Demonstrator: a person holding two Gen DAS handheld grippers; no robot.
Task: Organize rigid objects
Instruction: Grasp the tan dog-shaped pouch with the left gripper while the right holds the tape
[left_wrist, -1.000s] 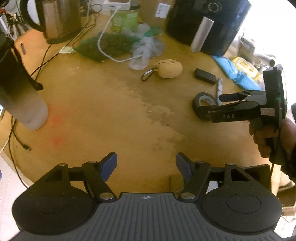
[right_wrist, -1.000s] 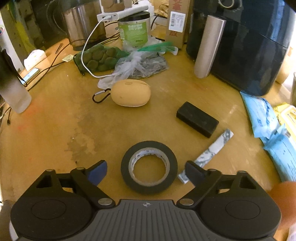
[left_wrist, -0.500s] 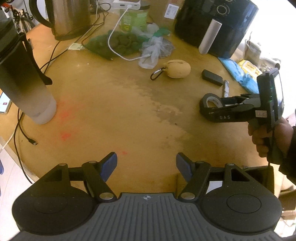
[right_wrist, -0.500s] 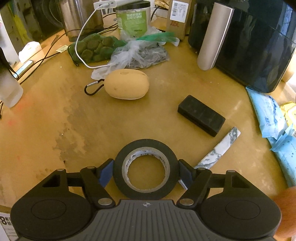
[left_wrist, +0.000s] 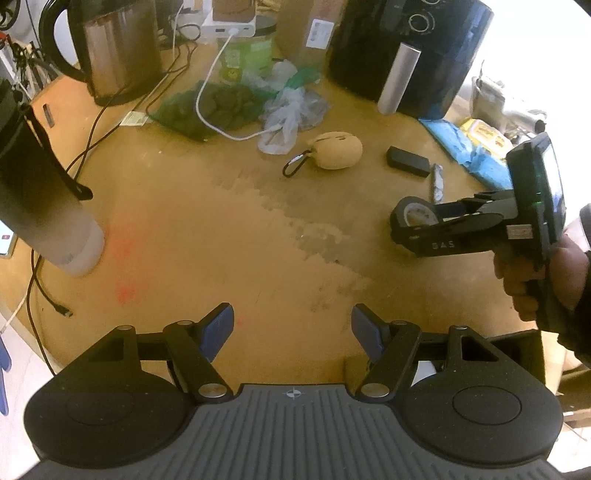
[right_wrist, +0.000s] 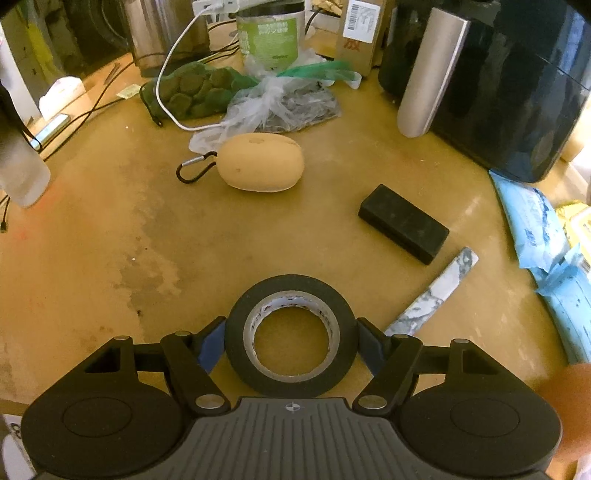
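Note:
A black tape roll (right_wrist: 291, 286) lies flat on the wooden table (right_wrist: 110, 229), and my right gripper (right_wrist: 291, 345) is shut on it, its blue pads pressed to both sides. The left wrist view has the same roll (left_wrist: 402, 210) at the tip of the right gripper (left_wrist: 399, 229), held by a hand (left_wrist: 524, 280). Beyond the roll lie a marbled stick (right_wrist: 432, 291), a black block (right_wrist: 402, 223) and a tan pouch with a carabiner (right_wrist: 260, 168). My left gripper (left_wrist: 291, 328) hangs open over bare wood near the table's front edge, nothing between its fingers.
A black air fryer (right_wrist: 498, 85) stands at the back right, with blue packets (right_wrist: 535, 229) along the right side. A green net bag (right_wrist: 199, 92), a plastic bag (right_wrist: 280, 103), a jar and cables crowd the back. A tall tumbler (left_wrist: 40, 206) and a kettle (left_wrist: 118, 59) stand at the left.
My right gripper moved forward around the tape roll and shut on it. The left gripper's view has drifted a little; its jaws stand as before.

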